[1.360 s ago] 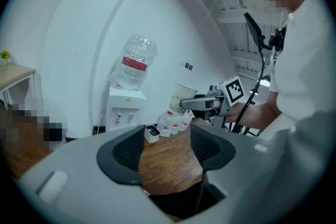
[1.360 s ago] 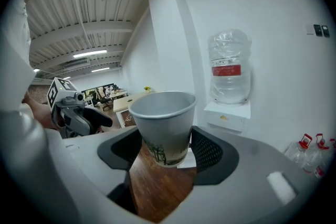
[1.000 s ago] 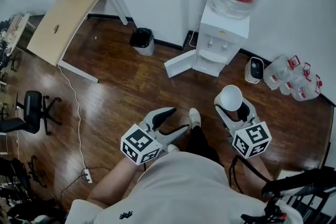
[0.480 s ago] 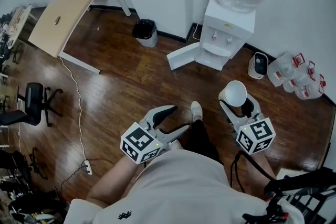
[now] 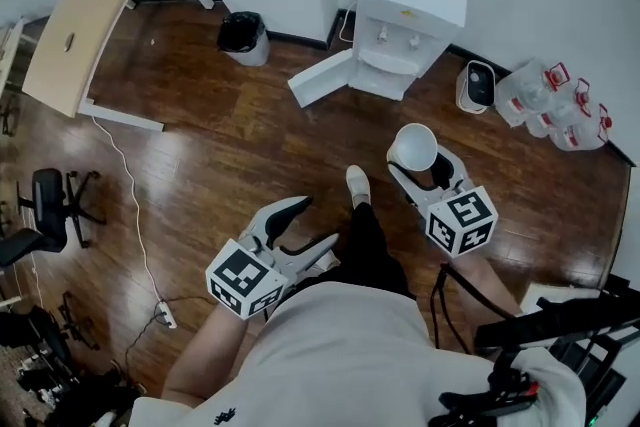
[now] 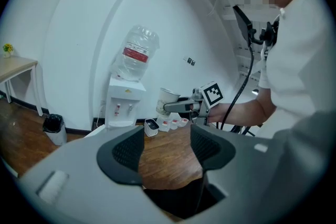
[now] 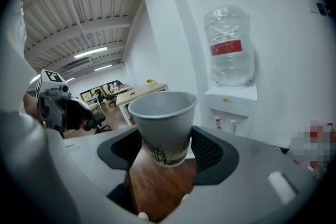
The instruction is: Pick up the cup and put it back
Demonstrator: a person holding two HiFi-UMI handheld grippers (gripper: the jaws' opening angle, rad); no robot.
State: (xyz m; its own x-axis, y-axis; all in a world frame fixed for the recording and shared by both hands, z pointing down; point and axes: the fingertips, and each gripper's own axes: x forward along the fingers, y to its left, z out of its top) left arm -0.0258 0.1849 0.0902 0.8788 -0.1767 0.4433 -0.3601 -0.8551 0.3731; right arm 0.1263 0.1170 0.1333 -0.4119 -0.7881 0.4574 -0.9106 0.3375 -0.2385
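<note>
One paper cup (image 7: pixel 164 126), upright, clamped between the two jaws of my right gripper (image 7: pixel 167 150), held in the air above the wood floor (image 5: pixel 200 145). My left gripper (image 6: pixel 167 147) gapes, nothing between its jaws. One water dispenser (image 5: pixel 410 10) at the wall ahead; one black bin (image 5: pixel 243 35) left of it.

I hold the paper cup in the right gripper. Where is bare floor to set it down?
Bare wood floor for the paper cup lies between the desk, the trash bin and the shoe. Crowded: beside the water dispenser, where the water bottles stand.
</note>
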